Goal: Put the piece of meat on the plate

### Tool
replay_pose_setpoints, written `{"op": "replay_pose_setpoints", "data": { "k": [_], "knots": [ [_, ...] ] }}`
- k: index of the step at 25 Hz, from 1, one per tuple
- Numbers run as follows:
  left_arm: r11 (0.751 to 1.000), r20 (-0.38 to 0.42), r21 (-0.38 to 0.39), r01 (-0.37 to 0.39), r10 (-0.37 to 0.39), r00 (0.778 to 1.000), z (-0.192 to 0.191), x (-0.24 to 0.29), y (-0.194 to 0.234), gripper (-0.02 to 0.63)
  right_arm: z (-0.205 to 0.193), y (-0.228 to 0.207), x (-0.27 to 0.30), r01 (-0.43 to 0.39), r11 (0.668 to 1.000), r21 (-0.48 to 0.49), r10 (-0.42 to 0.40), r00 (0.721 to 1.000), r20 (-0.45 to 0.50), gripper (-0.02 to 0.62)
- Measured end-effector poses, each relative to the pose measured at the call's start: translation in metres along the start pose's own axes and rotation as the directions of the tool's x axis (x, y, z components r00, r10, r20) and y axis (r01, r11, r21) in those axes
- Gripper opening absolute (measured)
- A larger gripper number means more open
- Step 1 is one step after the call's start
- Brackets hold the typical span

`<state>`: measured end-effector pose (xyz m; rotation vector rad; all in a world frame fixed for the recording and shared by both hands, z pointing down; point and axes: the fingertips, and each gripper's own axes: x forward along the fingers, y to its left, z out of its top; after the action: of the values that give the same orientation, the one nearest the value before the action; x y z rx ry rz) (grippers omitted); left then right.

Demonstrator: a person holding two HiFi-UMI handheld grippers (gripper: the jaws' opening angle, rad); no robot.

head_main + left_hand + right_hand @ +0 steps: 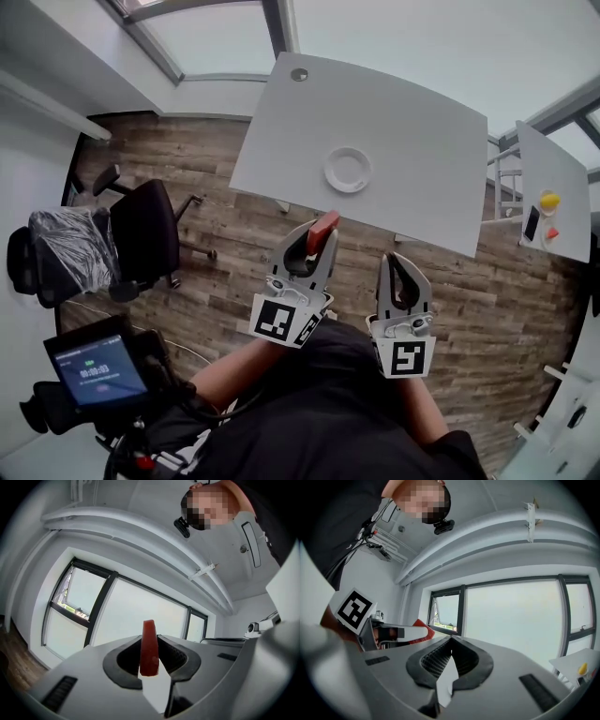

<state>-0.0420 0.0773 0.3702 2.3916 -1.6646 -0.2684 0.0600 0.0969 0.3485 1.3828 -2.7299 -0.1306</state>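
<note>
One piece of meat clamped in your left tool, your right tool closed, empty, white plate on worktop at upper centre

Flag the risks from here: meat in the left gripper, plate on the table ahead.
1. The left gripper pinches the piece of meat by a thin slab face, and part of it sticks out past the jaws. It could pivot or slip out.
2. The gripper is over the wood floor, short of the table. A drop now would probably land on the floor.
3. The plate is small and set in from the table edge, so a loosely aimed release could miss it.
</note>
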Motion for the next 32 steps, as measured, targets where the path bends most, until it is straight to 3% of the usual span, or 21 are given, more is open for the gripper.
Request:
{"op": "replay_pose_setpoints", "data": {
  "k": [8, 14, 21, 24, 28, 32],
  "knots": [
    [0.999, -0.051, 0.017, 0.052, -0.051, 0.997, 0.002, 0.044, 0.025, 0.095, 0.002, -0.029, 0.061, 0.074, 0.994, 0.081, -0.067, 0.994, -0.086, 0.005],
    [0.996, -0.049, 0.031, 0.083, -0.081, 0.995, 0.007, 0.065, 0.034, 0.095, 0.018, -0.038, 0.082, 0.11, 0.992, 0.065, -0.11, 0.994, -0.015, 0.005],
    [0.996, -0.046, 0.044, 0.079, -0.077, 0.996, 0.006, 0.072, 0.034, 0.095, 0.015, -0.044, 0.092, 0.1, 0.992, 0.074, -0.099, 0.995, -0.019, 0.005],
    [0.995, -0.032, 0.06, 0.074, -0.072, 0.997, 0.012, 0.086, 0.05, 0.095, 0.02, -0.044, 0.112, 0.094, 0.993, 0.075, -0.094, 0.996, -0.007, 0.005],
    [0.997, -0.043, 0.01, 0.074, -0.073, 0.996, 0.018, 0.107, 0.071, 0.095, 0.016, -0.055, 0.142, 0.129, 0.991, 0.037, -0.129, 0.992, -0.016, 0.005],
    [0.999, -0.044, 0.013, 0.05, -0.05, 0.998, 0.021, 0.117, 0.096, 0.095, 0.014, -0.065, 0.163, 0.147, 0.989, 0.019, -0.147, 0.989, -0.019, 0.005]
  ]
}}
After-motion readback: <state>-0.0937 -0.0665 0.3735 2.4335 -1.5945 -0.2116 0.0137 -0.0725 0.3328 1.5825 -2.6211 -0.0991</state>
